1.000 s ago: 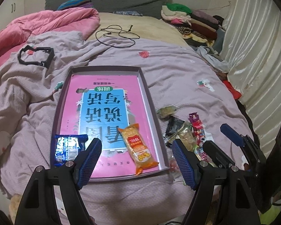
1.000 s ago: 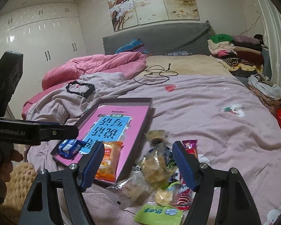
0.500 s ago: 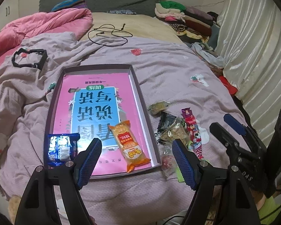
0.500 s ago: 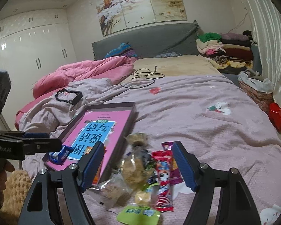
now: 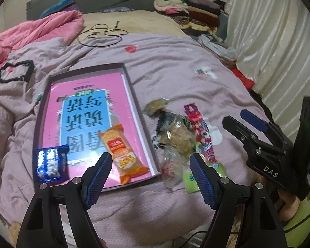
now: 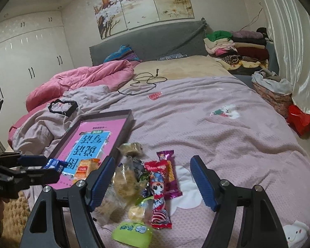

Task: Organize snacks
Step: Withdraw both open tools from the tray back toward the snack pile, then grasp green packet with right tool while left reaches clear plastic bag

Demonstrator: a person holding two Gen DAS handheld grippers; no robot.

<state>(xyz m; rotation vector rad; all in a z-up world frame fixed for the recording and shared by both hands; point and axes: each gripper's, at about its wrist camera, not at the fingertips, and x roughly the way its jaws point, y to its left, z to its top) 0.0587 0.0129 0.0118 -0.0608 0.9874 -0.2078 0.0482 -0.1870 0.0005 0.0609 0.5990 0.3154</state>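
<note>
Snack pile (image 6: 146, 188) is seen right of tray (image 5: 134, 95), just ahead of right gripper (image 6: 153, 184), long axes near-to-far. Both right and left gripper (image 5: 150, 179) are spread apart, nothing held.

A home bedroom. A bed (image 6: 227, 128) with a grey headboard (image 6: 155, 43) lies ahead of the right claw; white wardrobes (image 6: 26, 62) stand far left, folded clothes (image 6: 237, 47) far right, a curtain (image 6: 295, 51) beside them.
</note>
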